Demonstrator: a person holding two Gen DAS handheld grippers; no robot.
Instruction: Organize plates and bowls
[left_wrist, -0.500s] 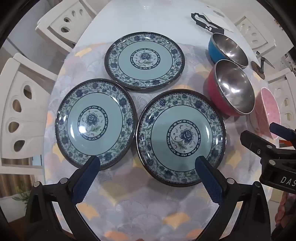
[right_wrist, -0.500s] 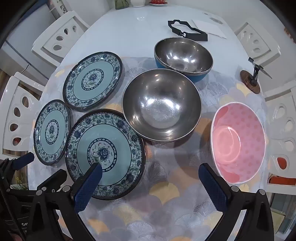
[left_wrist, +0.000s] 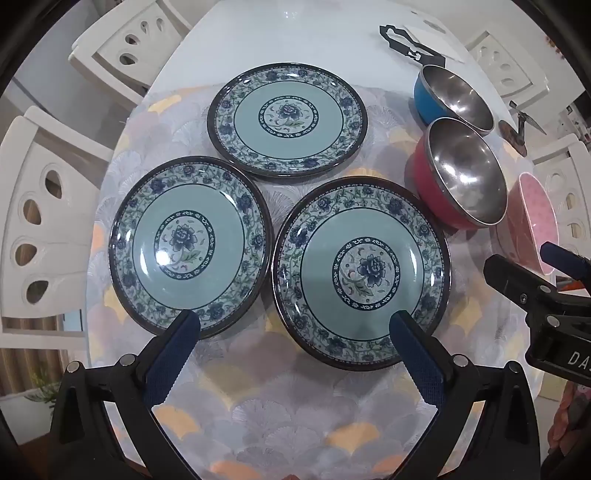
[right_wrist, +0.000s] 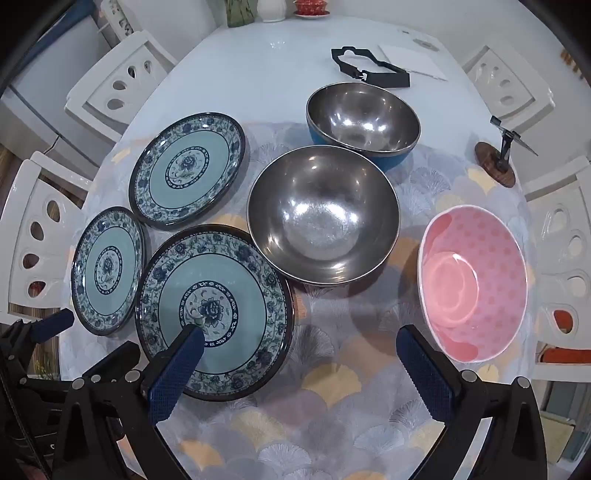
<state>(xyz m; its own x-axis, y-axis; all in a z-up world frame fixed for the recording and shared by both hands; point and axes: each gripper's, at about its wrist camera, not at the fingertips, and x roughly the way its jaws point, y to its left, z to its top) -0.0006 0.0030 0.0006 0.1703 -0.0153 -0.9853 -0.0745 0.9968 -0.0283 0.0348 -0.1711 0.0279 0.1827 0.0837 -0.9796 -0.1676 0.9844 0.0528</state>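
Plates (left_wrist: 360, 273) were laid flat, faces up, in a cluster of three at frame centre on the desk (left_wrist: 295, 413); bowls (right_wrist: 323, 214) stood upright, mouths up, at upper right. Left tongs (left_wrist: 295, 325) and right tongs (right_wrist: 301, 339) were spread wide, nothing pinched.

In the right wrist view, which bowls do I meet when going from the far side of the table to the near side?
Blue bowl → red bowl → pink bowl.
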